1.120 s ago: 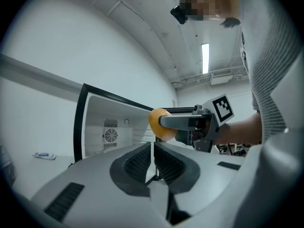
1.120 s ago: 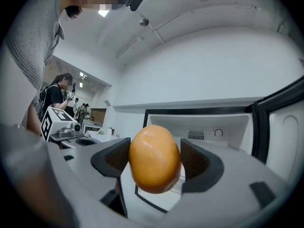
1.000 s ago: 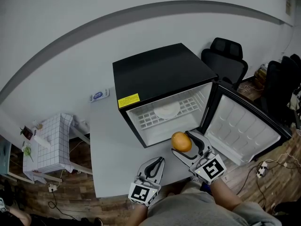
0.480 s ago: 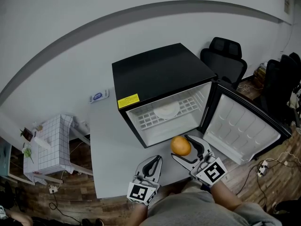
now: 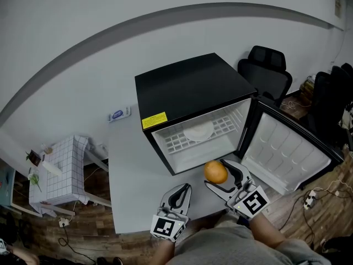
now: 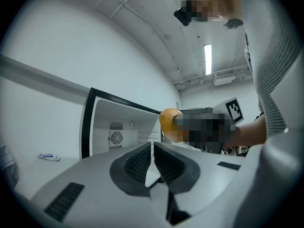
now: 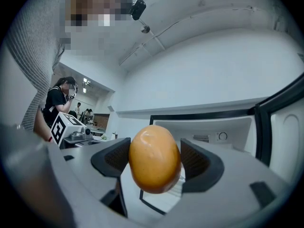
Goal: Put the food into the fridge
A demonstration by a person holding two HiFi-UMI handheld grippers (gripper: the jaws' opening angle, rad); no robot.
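A small black fridge (image 5: 190, 90) stands on the grey table (image 5: 132, 170) with its door (image 5: 287, 150) swung open to the right. Its white inside has a wire shelf with a white plate (image 5: 197, 130) on it. My right gripper (image 5: 219, 175) is shut on an orange fruit (image 5: 215, 172) (image 7: 154, 158), held just in front of the fridge's lower opening. In the right gripper view the fridge (image 7: 213, 127) shows beyond the fruit. My left gripper (image 5: 181, 195) (image 6: 152, 158) sits shut and empty near the table's front edge, left of the fruit (image 6: 167, 122).
A blue and white packet (image 5: 117, 114) (image 6: 47, 156) lies on the table left of the fridge. A white tiled side table (image 5: 58, 173) stands at the left on the wooden floor. Black office chairs (image 5: 267, 70) stand behind the open door.
The right gripper with the orange fruit drew back slightly from the fridge and then held. The left gripper has stayed in place.
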